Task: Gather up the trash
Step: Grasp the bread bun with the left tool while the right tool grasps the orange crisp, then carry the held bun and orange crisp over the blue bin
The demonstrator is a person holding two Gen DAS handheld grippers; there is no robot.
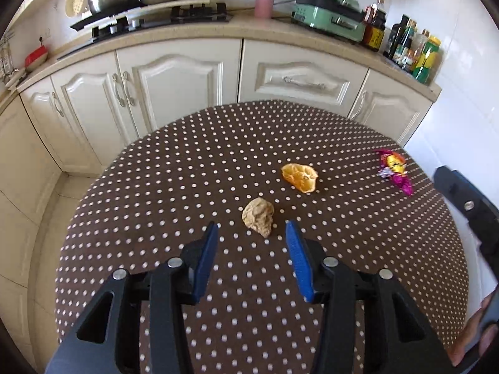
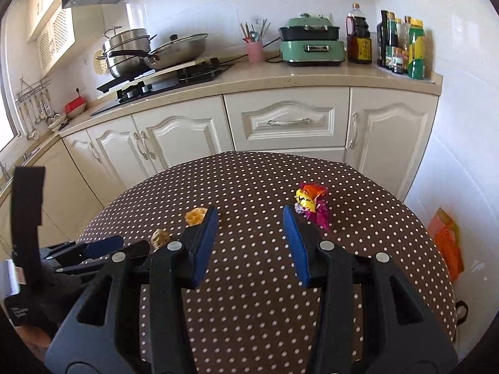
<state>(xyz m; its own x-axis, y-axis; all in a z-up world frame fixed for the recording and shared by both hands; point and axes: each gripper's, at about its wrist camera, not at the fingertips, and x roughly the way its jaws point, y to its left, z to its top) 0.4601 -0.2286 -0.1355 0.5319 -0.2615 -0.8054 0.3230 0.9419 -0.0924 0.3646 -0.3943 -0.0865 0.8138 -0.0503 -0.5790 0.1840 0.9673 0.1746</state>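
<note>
Left gripper (image 1: pixel 252 229): blue pads spread wide, nothing between them, hovering over the near half of the round table (image 1: pixel 156 187) with its brown polka-dot cloth. Just ahead of the tips, roughly centred in the gap, sits a crumpled tan paper ball (image 1: pixel 258 217), lumpy, slightly longer from far-left to near-right, its narrow end toward the right pad.

Next out, up and to the right: orange peel (image 1: pixel 300 177), cupped, lying apart from the paper ball; its long axis slants from far-left down to near-right.

Farther right, near the table's right edge: candy wrapper (image 1: pixel 393 170), magenta with yellow-orange middle, twisted ends; long axis runs far to near, tilting rightward toward the camera. Well apart from the peel.

Right gripper (image 2: pixel 252 213): jaws also wide apart, holding nothing, above the table. The wrapper lies just beyond and right of its right pad tip, magenta tail pointing near-right. Peel peeks out behind the left pad.

Beyond the table: cream cabinets (image 2: pixel 280 121), then countertop (image 2: pixel 312 74) carrying a green cooker (image 2: pixel 312 45) and bottles (image 2: pixel 402 43).
</note>
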